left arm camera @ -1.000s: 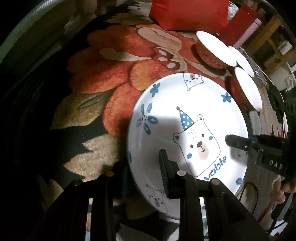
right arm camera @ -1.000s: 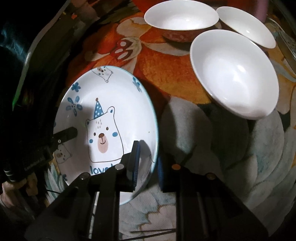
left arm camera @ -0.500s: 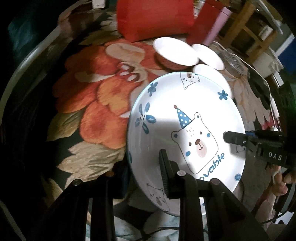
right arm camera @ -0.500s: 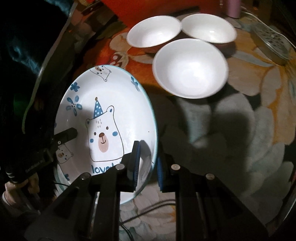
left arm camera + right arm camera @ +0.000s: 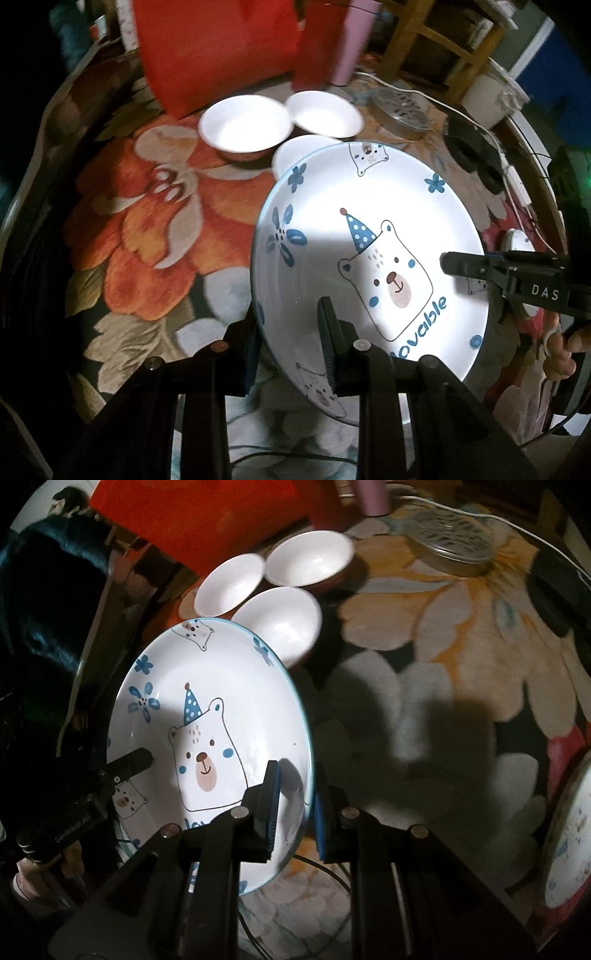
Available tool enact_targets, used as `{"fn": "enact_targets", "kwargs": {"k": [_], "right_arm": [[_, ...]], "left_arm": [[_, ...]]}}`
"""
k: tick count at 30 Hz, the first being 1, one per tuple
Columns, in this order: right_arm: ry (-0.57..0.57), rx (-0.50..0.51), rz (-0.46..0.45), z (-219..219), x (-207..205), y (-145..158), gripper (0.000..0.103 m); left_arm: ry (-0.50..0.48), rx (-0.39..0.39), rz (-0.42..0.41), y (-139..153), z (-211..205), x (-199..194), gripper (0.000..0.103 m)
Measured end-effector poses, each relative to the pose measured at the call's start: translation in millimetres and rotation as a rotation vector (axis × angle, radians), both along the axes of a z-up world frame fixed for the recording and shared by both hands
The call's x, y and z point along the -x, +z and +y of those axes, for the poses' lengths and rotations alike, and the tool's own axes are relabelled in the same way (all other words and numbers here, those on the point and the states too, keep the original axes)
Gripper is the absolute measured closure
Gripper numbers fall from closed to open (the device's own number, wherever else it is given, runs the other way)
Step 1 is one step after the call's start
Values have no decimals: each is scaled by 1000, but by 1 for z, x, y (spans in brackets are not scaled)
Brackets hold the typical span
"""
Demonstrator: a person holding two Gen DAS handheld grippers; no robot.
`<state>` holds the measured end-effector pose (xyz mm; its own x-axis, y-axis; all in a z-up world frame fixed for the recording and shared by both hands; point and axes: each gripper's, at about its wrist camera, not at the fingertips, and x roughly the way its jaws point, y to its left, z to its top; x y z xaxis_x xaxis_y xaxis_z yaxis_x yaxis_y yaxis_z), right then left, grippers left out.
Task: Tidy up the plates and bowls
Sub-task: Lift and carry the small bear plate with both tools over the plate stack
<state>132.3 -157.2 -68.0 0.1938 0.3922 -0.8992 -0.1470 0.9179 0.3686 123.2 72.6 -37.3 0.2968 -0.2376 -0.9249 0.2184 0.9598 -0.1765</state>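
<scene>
The bear plate [image 5: 369, 258] hangs above the floral tablecloth [image 5: 140, 236], its rim pinched on opposite sides by the left gripper [image 5: 291, 343] and right gripper [image 5: 295, 805]. Beyond it, three white bowls [image 5: 280, 624] sit clustered and empty.

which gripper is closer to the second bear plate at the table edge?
Right. The right gripper, clamped on the held bear plate, sits beside the second bear plate; the left gripper grips the held plate's opposite rim, farther away.

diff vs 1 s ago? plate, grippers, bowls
The bear plate has been lifted higher off the floral tablecloth and now overlaps the nearest white bowl. The left gripper and right gripper stay clamped on opposite rims. The bowls stayed put.
</scene>
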Motion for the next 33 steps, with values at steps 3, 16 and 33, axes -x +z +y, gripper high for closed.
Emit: {"fn": "enact_targets", "kwargs": {"k": [3,16,33], "right_arm": [[-30,-6,1,-18,3,5,86],[-174,-6,3,-126,33,29,86],[-432,8,87,-263,92,10,86]], "left_arm": [[-28,7,-6,8,-19,-1,74],[-151,49,-23,29,-122,-8,74],[-345,93,31,8,-281,1,74]]}}
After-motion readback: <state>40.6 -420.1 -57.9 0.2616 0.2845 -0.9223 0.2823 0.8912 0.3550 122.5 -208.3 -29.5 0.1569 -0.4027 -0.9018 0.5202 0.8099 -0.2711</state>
